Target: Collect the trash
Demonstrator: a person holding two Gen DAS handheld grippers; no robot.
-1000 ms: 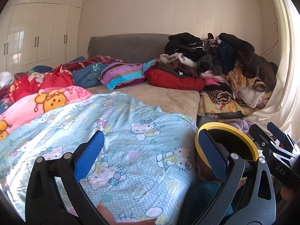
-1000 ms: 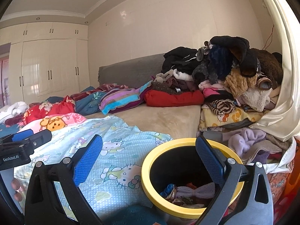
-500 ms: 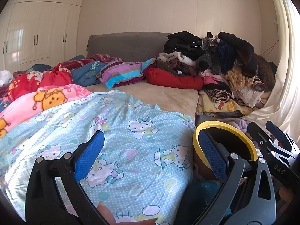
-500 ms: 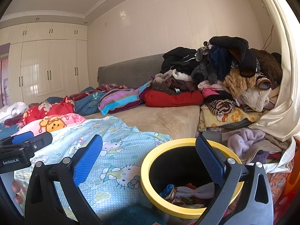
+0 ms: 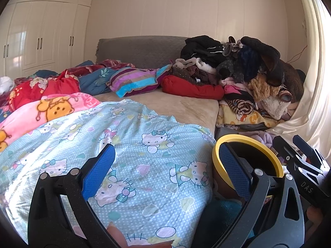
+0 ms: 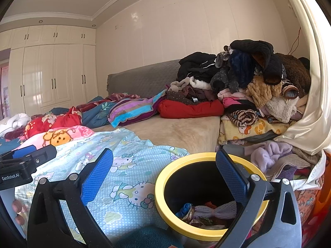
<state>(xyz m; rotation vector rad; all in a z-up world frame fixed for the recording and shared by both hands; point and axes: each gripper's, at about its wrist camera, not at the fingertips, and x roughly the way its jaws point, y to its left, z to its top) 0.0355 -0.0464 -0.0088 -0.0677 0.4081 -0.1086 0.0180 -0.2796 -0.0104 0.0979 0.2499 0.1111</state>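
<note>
A black bin with a yellow rim (image 6: 175,163) stands beside the bed, with crumpled wrappers and scraps (image 6: 209,212) at its bottom. My right gripper (image 6: 163,171) is open and empty, just above the bin's near side. My left gripper (image 5: 165,165) is open and empty over the blue Hello Kitty blanket (image 5: 132,144), with the bin's rim (image 5: 258,142) behind its right finger. The right gripper shows at the right edge of the left wrist view (image 5: 300,161); the left gripper shows at the left edge of the right wrist view (image 6: 24,163).
A bed with a beige mattress (image 5: 178,105) holds pink and red blankets (image 5: 47,103) and a striped pillow (image 5: 136,80). A tall clothes pile (image 6: 248,86) sits at the right by a cream curtain (image 6: 310,113). White wardrobes (image 6: 51,78) line the far left.
Both grippers have drifted only slightly; the views are nearly the same. Jaws stay open and empty.
</note>
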